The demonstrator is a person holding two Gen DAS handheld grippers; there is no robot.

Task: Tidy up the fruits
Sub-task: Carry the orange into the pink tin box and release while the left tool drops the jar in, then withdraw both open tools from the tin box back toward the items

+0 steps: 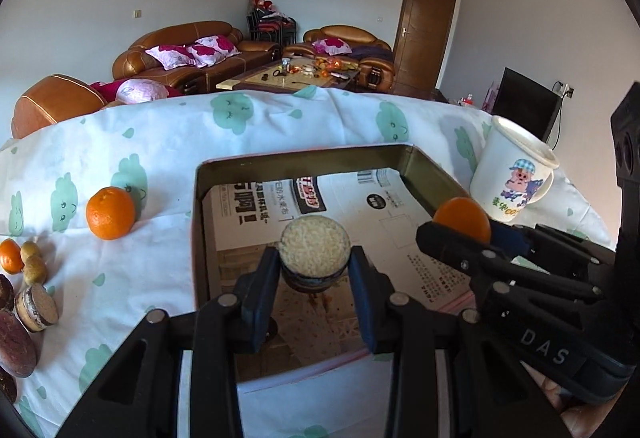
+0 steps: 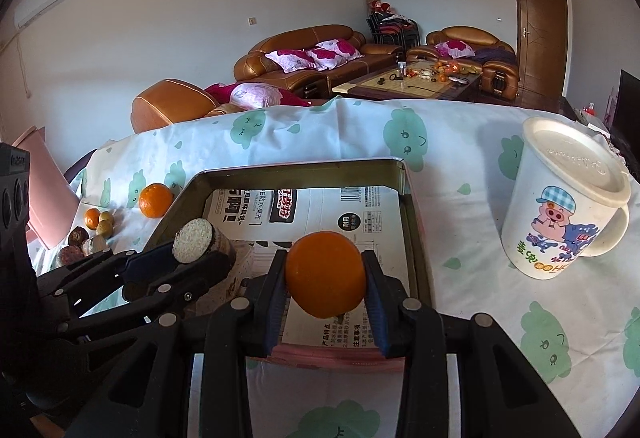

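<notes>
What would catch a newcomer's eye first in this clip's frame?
Both grippers are loaded over the tray: the right gripper clamps an orange, and the left gripper holds a cut fruit piece, pale face showing. A lidded pig mug stands right of the tray; more fruit waits at left.

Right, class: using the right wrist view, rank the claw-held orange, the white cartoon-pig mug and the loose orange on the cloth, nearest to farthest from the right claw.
1. The round orange, gripped between the right claw's fingers over the metal tray.
2. The white cartoon-pig mug, ahead to the right on the cloth.
3. The loose orange, far left, beyond the tray.
</notes>
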